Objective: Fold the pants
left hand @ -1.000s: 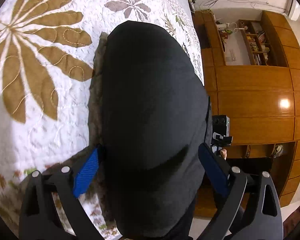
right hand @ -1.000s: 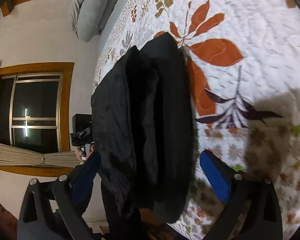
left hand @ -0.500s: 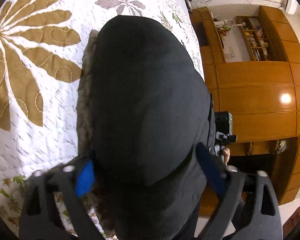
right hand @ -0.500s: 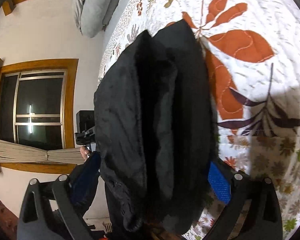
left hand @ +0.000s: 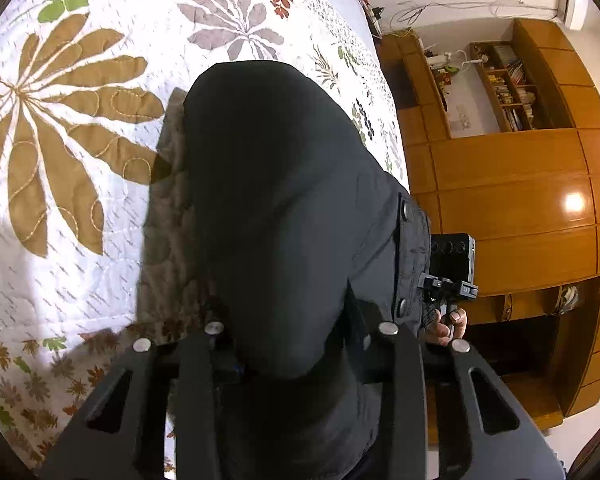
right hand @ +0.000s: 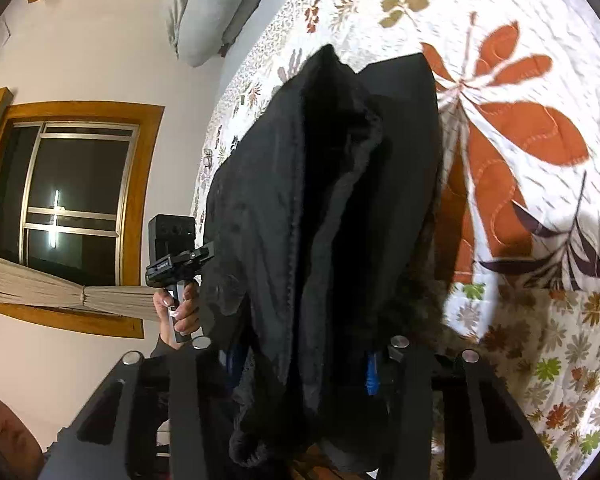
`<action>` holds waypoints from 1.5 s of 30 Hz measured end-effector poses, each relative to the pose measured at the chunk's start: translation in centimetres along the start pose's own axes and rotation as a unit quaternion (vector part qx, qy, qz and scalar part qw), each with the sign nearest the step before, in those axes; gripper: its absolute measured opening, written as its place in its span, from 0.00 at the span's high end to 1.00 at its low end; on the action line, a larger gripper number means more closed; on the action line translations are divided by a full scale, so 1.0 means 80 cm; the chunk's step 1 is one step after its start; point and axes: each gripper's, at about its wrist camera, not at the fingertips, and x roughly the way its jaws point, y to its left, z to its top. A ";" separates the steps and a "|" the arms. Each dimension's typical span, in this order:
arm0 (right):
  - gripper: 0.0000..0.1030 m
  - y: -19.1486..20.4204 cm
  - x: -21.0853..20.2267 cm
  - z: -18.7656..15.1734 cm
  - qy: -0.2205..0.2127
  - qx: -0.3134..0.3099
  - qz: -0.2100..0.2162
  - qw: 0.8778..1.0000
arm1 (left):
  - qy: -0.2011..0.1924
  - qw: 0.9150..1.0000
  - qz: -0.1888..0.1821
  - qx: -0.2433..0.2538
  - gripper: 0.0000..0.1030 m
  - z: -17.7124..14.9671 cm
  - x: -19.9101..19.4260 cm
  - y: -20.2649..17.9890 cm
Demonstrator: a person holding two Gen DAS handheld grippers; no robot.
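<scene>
Black pants point(left hand: 276, 208) lie folded over on a white quilted bedspread with leaf prints point(left hand: 60, 120). My left gripper point(left hand: 296, 360) is shut on the near edge of the pants; its pads are hidden in the cloth. In the right wrist view the pants point(right hand: 324, 216) show as stacked layers with an open fold. My right gripper point(right hand: 304, 364) is shut on the near end of those layers, with slivers of its blue pads showing. Each view shows the other gripper held in a hand beside the pants, the right one point(left hand: 452, 264) and the left one point(right hand: 176, 252).
The bed edge runs along the pants' near side. A wooden wardrobe and shelves point(left hand: 520, 200) stand beyond the bed. A grey pillow point(right hand: 212, 4) lies at the bed's far end, beside a white wall with a wood-framed window point(right hand: 76, 192).
Both grippers were open around the near edge of the pants and have closed onto the cloth. The pants look a little farther away in the left view now.
</scene>
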 end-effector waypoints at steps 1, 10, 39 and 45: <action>0.57 0.002 -0.001 0.002 0.001 -0.002 0.001 1.000 | -0.003 1.000 0.000 0.003 0.68 0.000 -0.003 -0.002; 0.58 0.050 0.026 0.054 0.006 -0.040 0.001 0.999 | -0.036 0.999 0.019 0.011 0.69 0.041 -0.053 -0.001; 0.40 0.009 0.148 0.280 0.007 -0.031 -0.038 0.999 | -0.065 0.994 0.085 -0.029 0.48 0.255 -0.107 0.098; 0.31 0.030 0.107 0.265 -0.033 -0.045 -0.082 0.995 | -0.112 0.988 0.102 -0.011 0.39 0.232 -0.141 0.080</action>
